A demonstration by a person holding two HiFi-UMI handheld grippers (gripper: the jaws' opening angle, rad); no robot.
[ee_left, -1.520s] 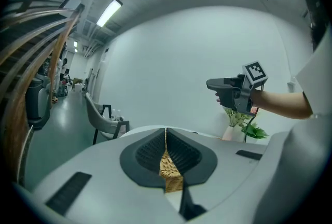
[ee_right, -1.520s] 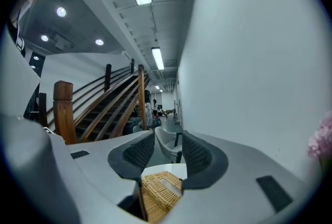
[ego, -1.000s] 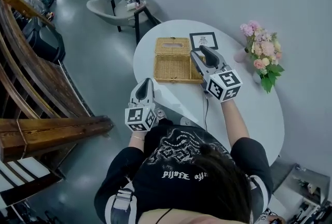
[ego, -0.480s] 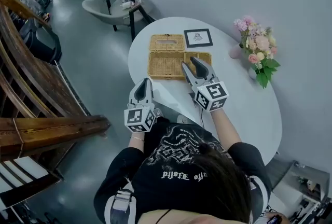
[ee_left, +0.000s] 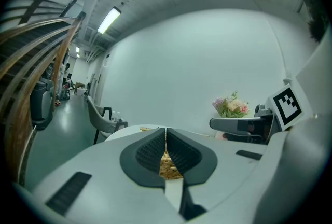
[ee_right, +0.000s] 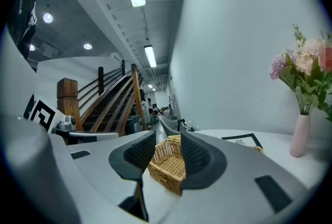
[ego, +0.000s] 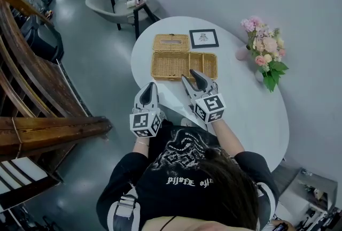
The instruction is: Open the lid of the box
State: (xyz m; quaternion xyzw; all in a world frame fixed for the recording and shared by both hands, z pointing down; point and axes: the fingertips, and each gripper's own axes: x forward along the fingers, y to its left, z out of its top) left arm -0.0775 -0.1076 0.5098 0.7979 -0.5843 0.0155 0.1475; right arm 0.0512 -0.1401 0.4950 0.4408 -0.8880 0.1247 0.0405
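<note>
Wicker box [ego: 183, 66], lid [ego: 171, 42] open, on white oval table [ego: 251, 112] near wooden staircase [ego: 32, 80]

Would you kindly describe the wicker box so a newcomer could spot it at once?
Find the white oval table beside the grey wall. On its far half, left of the pink flowers, sits the wicker box. It is the only woven tan thing there, its lid lying open beside the black-framed picture.

Black T-shirt [ego: 179, 168], white print; grey left gripper [ego: 150, 85], right gripper [ego: 191, 75].
</note>
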